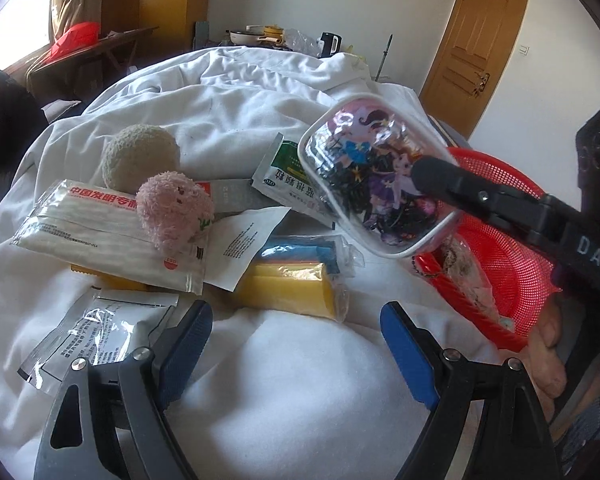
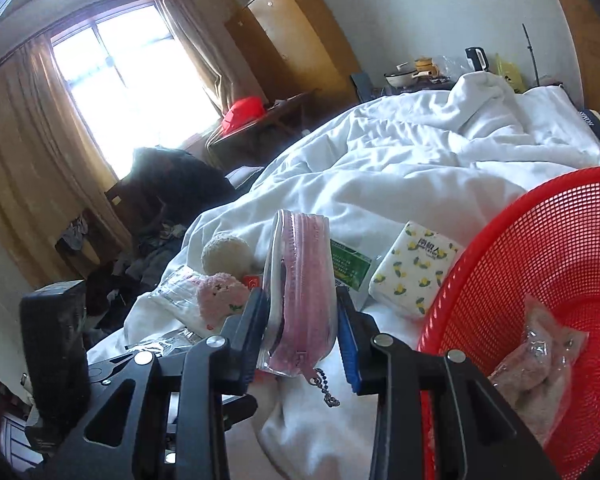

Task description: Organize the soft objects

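My right gripper (image 2: 302, 322) is shut on a clear zip pouch (image 2: 300, 288) with a pink zipper and cartoon print, held off the bed. In the left wrist view the same pouch (image 1: 374, 176) hangs in front of the red mesh basket (image 1: 512, 248), with one black finger of the right gripper across it. My left gripper (image 1: 296, 344) stands open over bare white duvet, nothing between its blue pads (image 1: 188, 344). A pink plush (image 1: 174, 208) and a beige plush ball (image 1: 140, 156) lie on the bed to its upper left. The red basket (image 2: 540, 264) holds a clear bag of brownish stuff (image 2: 540, 360).
On the white duvet (image 1: 284, 392) lie a white wipes pack (image 1: 96, 236), a green sachet (image 1: 286, 180), bagged yellow and blue sponges (image 1: 296, 276), a silver foil bag (image 1: 96, 336) and a lemon-print tissue pack (image 2: 414, 268). A person's hand (image 1: 548, 352) shows at the right.
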`<state>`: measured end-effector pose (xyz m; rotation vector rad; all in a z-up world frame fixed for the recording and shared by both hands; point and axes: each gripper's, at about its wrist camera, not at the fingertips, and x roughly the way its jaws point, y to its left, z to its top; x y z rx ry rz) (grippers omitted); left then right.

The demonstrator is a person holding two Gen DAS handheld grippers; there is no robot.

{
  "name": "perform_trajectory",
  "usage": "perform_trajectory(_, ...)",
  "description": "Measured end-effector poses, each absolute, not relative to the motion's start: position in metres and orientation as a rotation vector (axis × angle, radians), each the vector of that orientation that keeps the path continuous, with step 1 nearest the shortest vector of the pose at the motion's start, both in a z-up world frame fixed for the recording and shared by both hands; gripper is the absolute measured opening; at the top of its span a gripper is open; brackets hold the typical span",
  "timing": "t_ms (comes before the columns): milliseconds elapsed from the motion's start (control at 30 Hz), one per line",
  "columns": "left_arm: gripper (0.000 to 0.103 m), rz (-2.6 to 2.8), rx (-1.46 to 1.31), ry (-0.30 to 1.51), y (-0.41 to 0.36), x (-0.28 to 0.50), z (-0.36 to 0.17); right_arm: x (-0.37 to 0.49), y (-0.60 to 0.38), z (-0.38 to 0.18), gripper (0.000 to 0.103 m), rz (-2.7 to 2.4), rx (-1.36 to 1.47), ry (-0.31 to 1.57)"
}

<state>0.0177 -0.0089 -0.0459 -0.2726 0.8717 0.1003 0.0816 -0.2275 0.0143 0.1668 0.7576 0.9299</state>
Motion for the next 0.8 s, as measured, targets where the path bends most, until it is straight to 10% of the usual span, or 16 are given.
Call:
perform_trajectory(200,0.088,0.136,-0.153,0.933,-0.024,0.042,-0.05,0.086,-0.243,0.02,0.033,0.914,0.201,0.745)
perform_trajectory(333,0.062,0.22,-0.055,0.946,-0.031,0.051,-0.053,0.084,-0.249,0.023,0.033,0.916,0.21,0.734)
perform_trajectory(667,0.046,0.265,-0.12,0.889,-0.01,0.035,-0.048,0.082,-0.248,0.022,0.034,0.919,0.199,0.738)
perform_trajectory(800,0.024,0.267,-0.128,0.857,-0.005,0.039,-0.041,0.085,-0.248,0.019,0.034,0.915,0.203,0.747)
